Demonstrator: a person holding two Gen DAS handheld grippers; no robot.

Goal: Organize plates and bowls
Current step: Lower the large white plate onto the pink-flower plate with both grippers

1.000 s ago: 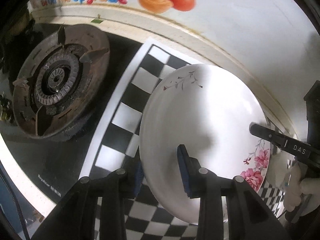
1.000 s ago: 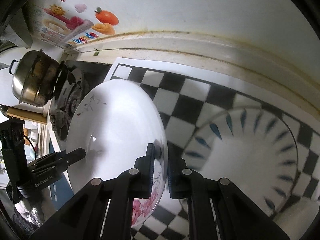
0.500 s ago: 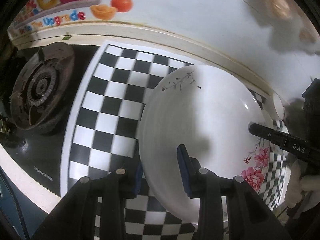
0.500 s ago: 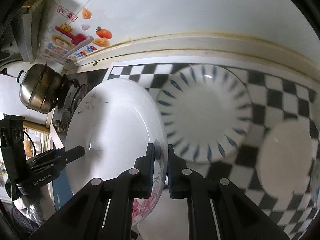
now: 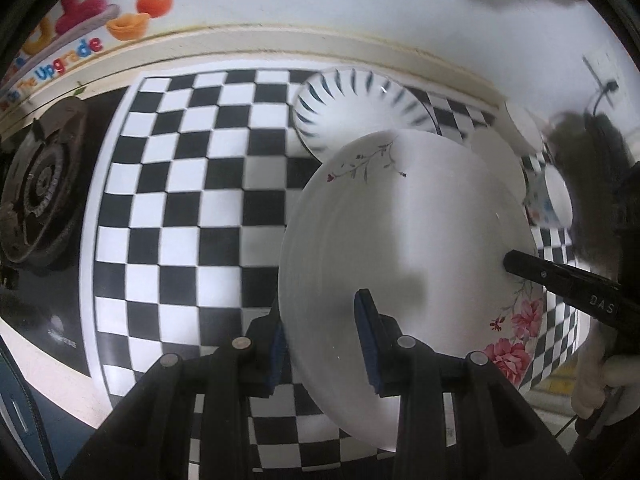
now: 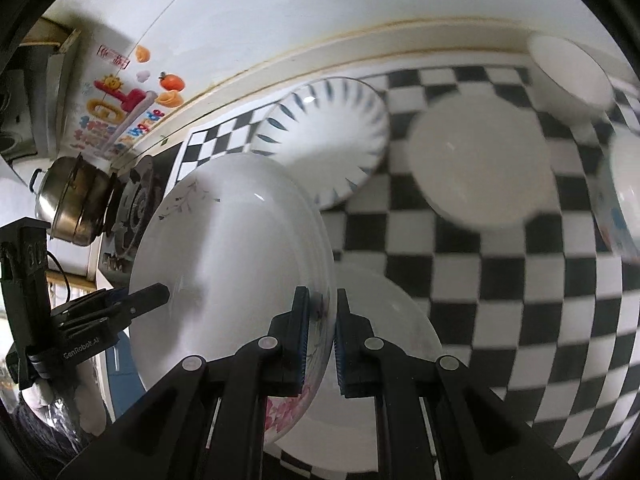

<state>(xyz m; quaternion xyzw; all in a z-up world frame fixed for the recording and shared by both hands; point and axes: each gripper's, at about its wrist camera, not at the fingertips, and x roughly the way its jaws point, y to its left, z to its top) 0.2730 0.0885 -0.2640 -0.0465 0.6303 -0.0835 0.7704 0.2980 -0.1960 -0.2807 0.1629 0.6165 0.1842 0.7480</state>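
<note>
A white plate with pink flowers [image 5: 400,232] hangs tilted above the checkered mat [image 5: 180,200], held from both sides. My left gripper [image 5: 322,332] is shut on its near rim, and my right gripper [image 6: 322,320] is shut on the opposite, flowered rim [image 6: 280,412]. Each gripper shows in the other's view: the right fingers [image 5: 560,280] and the left fingers [image 6: 148,296]. On the mat lie a blue-striped plate [image 6: 328,128], a plain white plate [image 6: 480,160] and another white plate [image 6: 380,340], partly hidden under the held plate.
White bowls [image 6: 572,72] stand at the mat's far right, one with a blue pattern [image 6: 624,200]. A gas burner [image 5: 40,200] and a steel pot [image 6: 76,204] sit to the left. A wall with stickers [image 5: 120,28] runs along the back.
Both grippers have carried the floral plate to the right, away from the burner. The striped plate, the plain plates and the bowls have come into view.
</note>
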